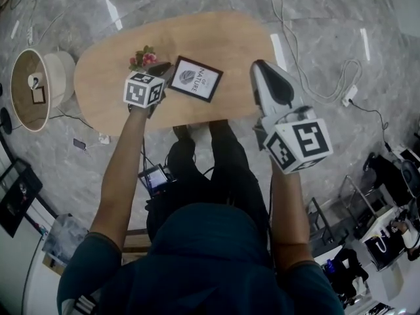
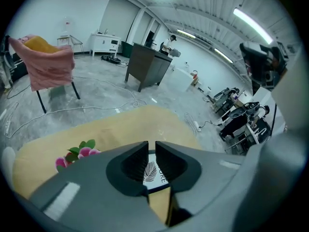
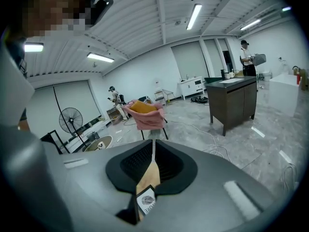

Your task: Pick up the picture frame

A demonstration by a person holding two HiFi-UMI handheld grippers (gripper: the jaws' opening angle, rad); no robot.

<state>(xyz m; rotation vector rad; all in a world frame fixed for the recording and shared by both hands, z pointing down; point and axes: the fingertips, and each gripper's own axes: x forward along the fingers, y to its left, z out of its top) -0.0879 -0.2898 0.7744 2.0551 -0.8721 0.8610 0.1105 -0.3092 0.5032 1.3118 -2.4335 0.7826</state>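
The picture frame point(image 1: 195, 79), black-edged with a white print of a leaf and lettering, lies flat near the middle of the oval wooden table point(image 1: 223, 38). My left gripper point(image 1: 163, 73) hangs just left of the frame, over its left edge and beside the pink flowers point(image 1: 143, 58). In the left gripper view the left gripper point(image 2: 151, 146) shows a narrow gap with nothing in it, and the frame point(image 2: 155, 175) appears below through that gap. My right gripper point(image 1: 258, 65) is held higher at the table's right end. The right gripper point(image 3: 153, 146) looks shut and empty, with the frame point(image 3: 146, 202) visible under it.
A round white basket-like stand point(image 1: 29, 87) sits on the floor left of the table. Cables point(image 1: 328, 84) trail over the grey floor to the right. A chair draped in pink cloth point(image 2: 48, 64) and a dark cabinet point(image 2: 147, 64) stand beyond the table.
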